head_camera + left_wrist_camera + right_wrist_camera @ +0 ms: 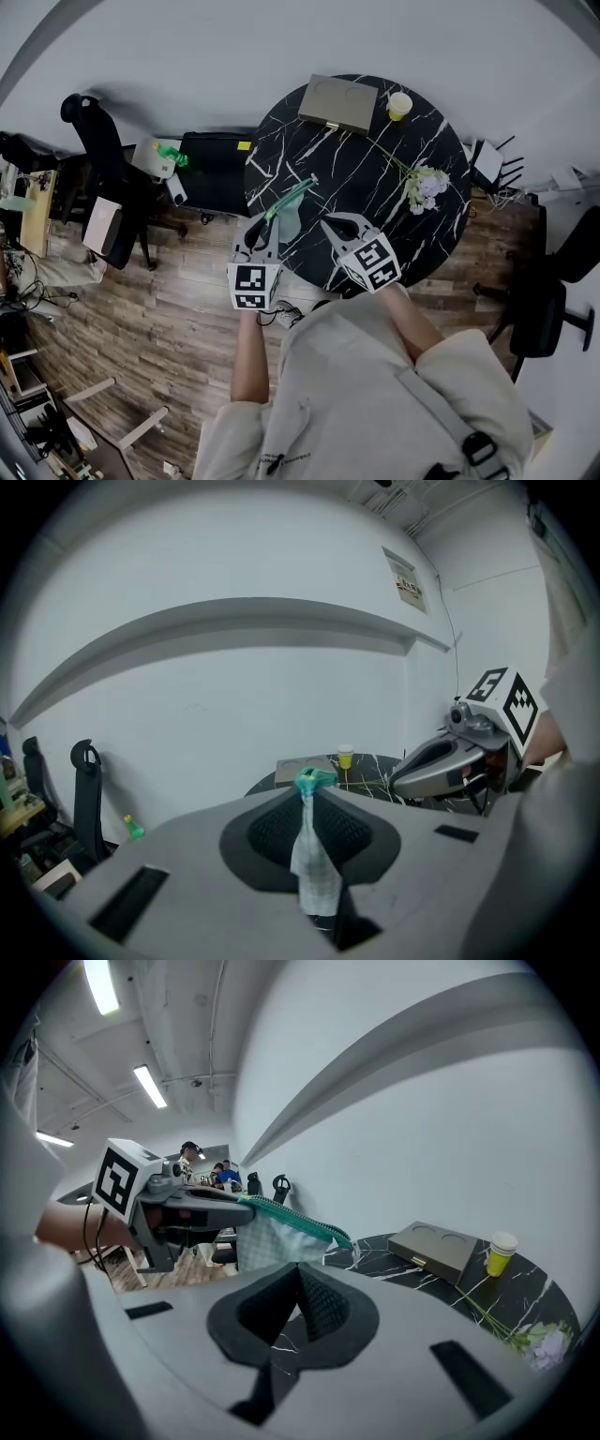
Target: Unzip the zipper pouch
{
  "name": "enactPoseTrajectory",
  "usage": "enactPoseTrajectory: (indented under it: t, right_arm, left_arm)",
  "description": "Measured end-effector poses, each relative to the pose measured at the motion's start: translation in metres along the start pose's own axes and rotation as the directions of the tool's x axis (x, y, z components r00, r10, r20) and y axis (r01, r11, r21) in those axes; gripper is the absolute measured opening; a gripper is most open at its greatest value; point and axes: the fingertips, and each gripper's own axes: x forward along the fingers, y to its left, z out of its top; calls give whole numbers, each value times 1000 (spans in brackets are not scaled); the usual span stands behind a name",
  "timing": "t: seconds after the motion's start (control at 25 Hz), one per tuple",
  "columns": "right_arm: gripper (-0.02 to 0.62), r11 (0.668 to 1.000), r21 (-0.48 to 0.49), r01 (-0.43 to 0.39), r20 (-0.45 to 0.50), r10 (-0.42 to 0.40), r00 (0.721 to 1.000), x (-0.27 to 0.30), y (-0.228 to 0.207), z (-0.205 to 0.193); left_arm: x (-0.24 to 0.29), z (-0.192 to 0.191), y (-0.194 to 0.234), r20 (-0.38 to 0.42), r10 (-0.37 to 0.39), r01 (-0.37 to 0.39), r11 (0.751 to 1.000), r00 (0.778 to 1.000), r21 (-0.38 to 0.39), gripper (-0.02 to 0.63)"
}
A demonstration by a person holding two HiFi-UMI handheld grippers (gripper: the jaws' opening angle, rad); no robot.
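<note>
The pouch (267, 1239) is a small flat bag of pale checked fabric with a teal zipper (295, 1221) running along its top edge. The zipper looks closed along the stretch that shows. The pouch hangs in the air with the zipper edge uppermost, one end pinched between the jaws of the left gripper (264, 223) and the other end reaching out over the near edge of the black marble table (309, 159).

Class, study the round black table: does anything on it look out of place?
Only the pale purple flower sprig: it lies loose on its side on the black marble table, with no vase. Nothing looks spilled.
</note>
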Motion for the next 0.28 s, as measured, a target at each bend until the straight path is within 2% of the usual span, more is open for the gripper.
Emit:
enactPoseTrajectory:
  t: [0.28]
  right_arm:
    - [6,1000,8,-2,-3,2,1000,0,-2,-2]
  left_arm:
    - [-1,-6,-3,-21,-15,14,1000,1000,-14,48]
